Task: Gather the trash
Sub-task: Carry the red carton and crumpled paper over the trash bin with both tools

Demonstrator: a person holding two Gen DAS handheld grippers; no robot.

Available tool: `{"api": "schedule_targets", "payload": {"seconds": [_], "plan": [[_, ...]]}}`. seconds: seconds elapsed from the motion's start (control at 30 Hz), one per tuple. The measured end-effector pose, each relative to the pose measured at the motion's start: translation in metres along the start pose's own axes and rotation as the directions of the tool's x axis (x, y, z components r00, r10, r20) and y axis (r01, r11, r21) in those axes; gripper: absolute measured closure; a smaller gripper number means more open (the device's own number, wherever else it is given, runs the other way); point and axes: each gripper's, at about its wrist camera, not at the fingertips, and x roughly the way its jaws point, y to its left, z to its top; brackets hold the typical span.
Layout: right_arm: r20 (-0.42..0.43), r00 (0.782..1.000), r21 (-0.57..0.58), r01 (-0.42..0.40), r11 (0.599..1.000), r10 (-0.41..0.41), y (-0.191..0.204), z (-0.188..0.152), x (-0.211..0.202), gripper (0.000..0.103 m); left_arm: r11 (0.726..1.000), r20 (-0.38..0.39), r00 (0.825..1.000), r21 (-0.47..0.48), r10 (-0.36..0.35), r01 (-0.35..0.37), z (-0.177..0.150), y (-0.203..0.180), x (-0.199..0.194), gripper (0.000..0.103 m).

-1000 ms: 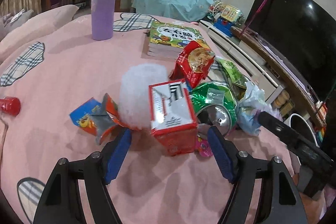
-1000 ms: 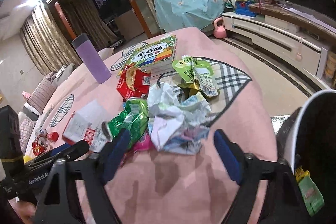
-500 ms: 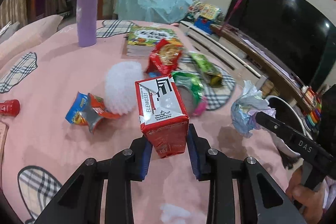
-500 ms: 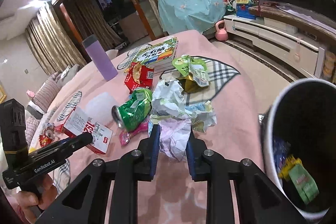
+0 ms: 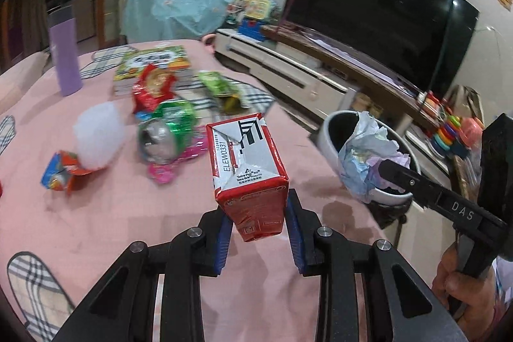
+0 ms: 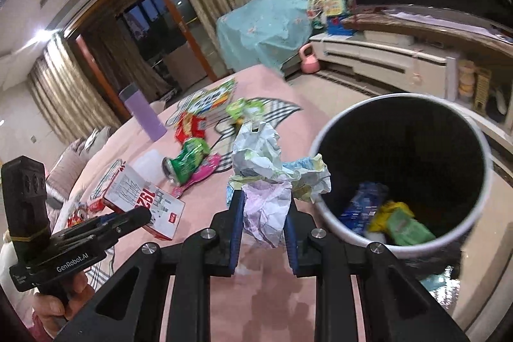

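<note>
My left gripper point(image 5: 259, 229) is shut on a red and white drink carton point(image 5: 248, 169) and holds it above the pink table point(image 5: 96, 213). My right gripper point(image 6: 263, 223) is shut on a wad of crumpled paper point(image 6: 266, 172) and holds it just left of the rim of the white trash bin point(image 6: 400, 242). The bin holds several wrappers. The carton also shows in the right wrist view point(image 6: 146, 201), and the paper wad in the left wrist view point(image 5: 365, 156), over the bin point(image 5: 333, 130).
On the table lie a crushed green can point(image 5: 166, 130), a red snack bag point(image 5: 152, 87), a green pouch point(image 5: 221, 88), a white plastic cup point(image 5: 99, 137), a torn wrapper point(image 5: 61, 173), a book point(image 5: 154, 63) and a purple bottle point(image 5: 64, 53). A TV stand point(image 5: 304, 76) runs behind.
Both grippers closed on their items and lifted them. The left raised the carton off the table; the right carried the paper wad right, to the bin's rim.
</note>
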Motion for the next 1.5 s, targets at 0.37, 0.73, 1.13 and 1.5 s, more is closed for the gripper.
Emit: {"api": "schedule_targets", "payload": {"seconds": [0.37,0.73,1.13,1.5], "plan": [[0.072,0.993,0.074,0.092,0.993,-0.097,-0.054,0.012,-0.036,0.080,0.993,-0.016,0.997,0.099,-0.070,0.071,0.019,-0.042,0.022,0.073],[0.073,0.987,0.101,0.138,0.985,-0.146,-0.085,0.017,-0.043,0.080,0.985,-0.039,0.995,0.141,-0.097,0.101,0.038,-0.074,0.059,0.073],[0.049,0.984,0.117,0.165,0.979,-0.172,-0.102,0.029,-0.034,0.080,0.979,-0.069,0.991,0.161,-0.119,0.128,0.057,-0.098,0.095,0.073],[-0.003,0.983,0.121,0.184,0.976,-0.185,-0.115,0.039,-0.020,0.080,0.979,-0.127,0.985,0.153,-0.118,0.137,0.075,-0.117,0.141,0.073]]}}
